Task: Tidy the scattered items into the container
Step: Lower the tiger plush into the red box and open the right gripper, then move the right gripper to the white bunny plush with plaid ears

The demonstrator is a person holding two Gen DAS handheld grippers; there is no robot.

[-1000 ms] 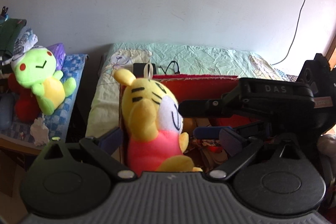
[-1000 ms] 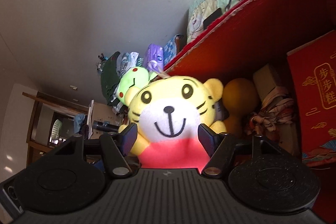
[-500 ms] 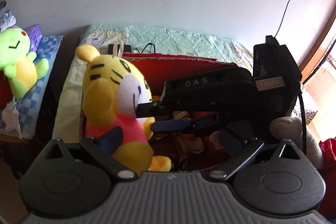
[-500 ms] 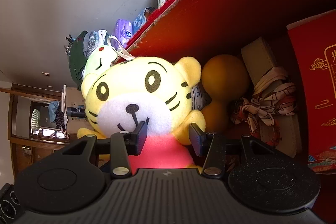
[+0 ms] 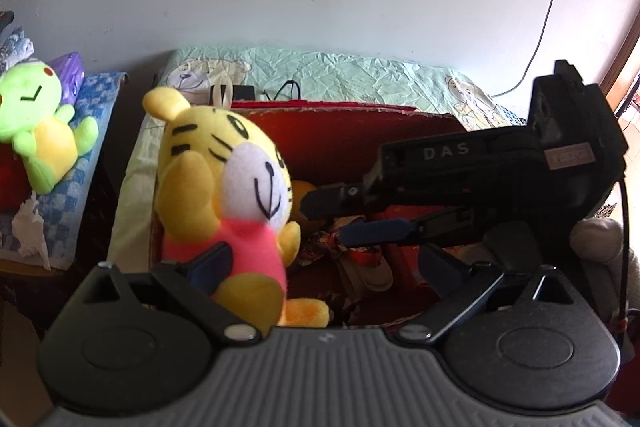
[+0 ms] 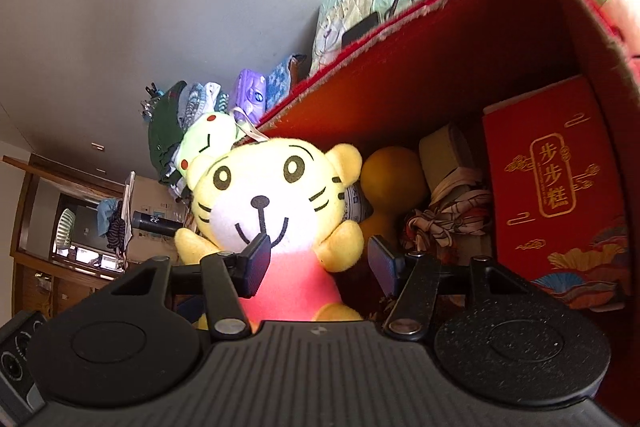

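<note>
A yellow tiger plush [image 5: 232, 195] in a pink shirt stands upright at the left end of the red cardboard box [image 5: 344, 131]. It also shows in the right wrist view [image 6: 276, 211], facing the camera. My left gripper [image 5: 324, 267] is open, its left finger against the plush's side. My right gripper [image 6: 320, 257] is open in front of the plush's chest, its fingers apart from it. The right gripper's body [image 5: 480, 183] reaches over the box from the right.
Inside the box lie an orange gourd [image 6: 392, 183], a ribbon-tied bundle [image 6: 452, 215] and a red gift box [image 6: 556, 211]. A green frog plush [image 5: 36, 131] sits on a blue checked cloth at the left. A bed with a mint sheet [image 5: 340, 75] lies behind.
The right gripper has opened and drawn back from the tiger plush. The plush now stands in the box's left end, released by the right gripper.
</note>
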